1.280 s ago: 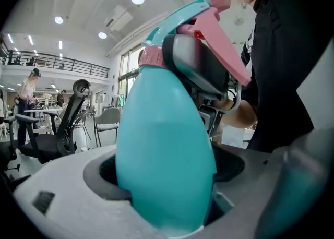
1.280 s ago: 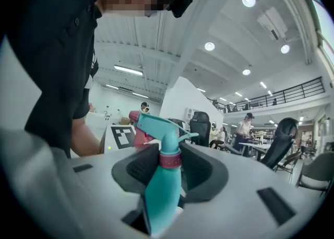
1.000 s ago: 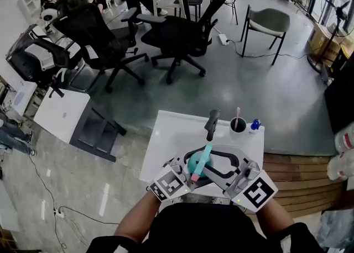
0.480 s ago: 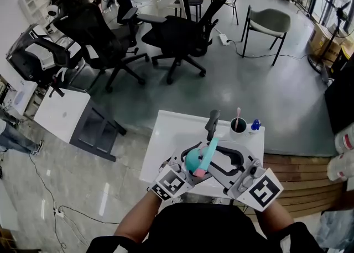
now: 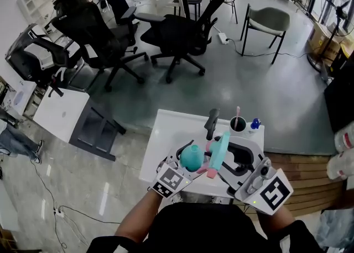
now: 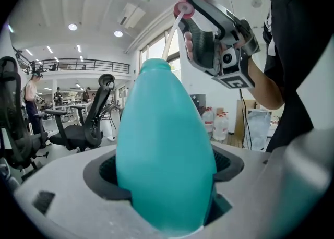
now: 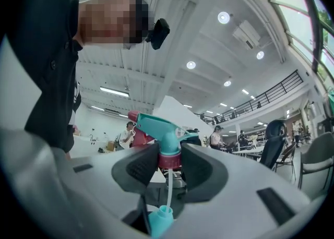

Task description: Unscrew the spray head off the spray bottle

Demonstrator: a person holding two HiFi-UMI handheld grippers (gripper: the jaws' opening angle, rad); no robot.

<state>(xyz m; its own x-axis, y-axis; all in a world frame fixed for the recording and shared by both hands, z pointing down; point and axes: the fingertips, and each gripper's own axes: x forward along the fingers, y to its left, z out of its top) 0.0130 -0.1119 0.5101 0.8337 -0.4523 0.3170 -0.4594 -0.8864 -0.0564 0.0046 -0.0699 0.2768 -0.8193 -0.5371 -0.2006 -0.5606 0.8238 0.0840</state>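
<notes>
Left hand-held gripper (image 6: 167, 175) clamps the teal spray bottle (image 6: 164, 128) steady over the desk (image 5: 166, 130). Right hand-held gripper (image 7: 169, 165) pinches the spray head (image 7: 159, 128) by its collar, off the thread, dip tube (image 7: 167, 191) reaching the neck.

Bright ceiling-lit frames, strong fisheye bending, dark vignetted corners.

Spray bottle (image 7: 159, 221) — all but its neck behind the right gripper (image 7: 167, 167)

- spray bottle (image 5: 192, 158): in the left gripper (image 5: 184, 163), above the table's (image 5: 163, 130) near side.
- spray head (image 5: 218, 151): in the right gripper (image 5: 231, 158), just right of the spray bottle, apparently apart from it.
- cup (image 5: 238, 125): on the table's far right corner.
</notes>
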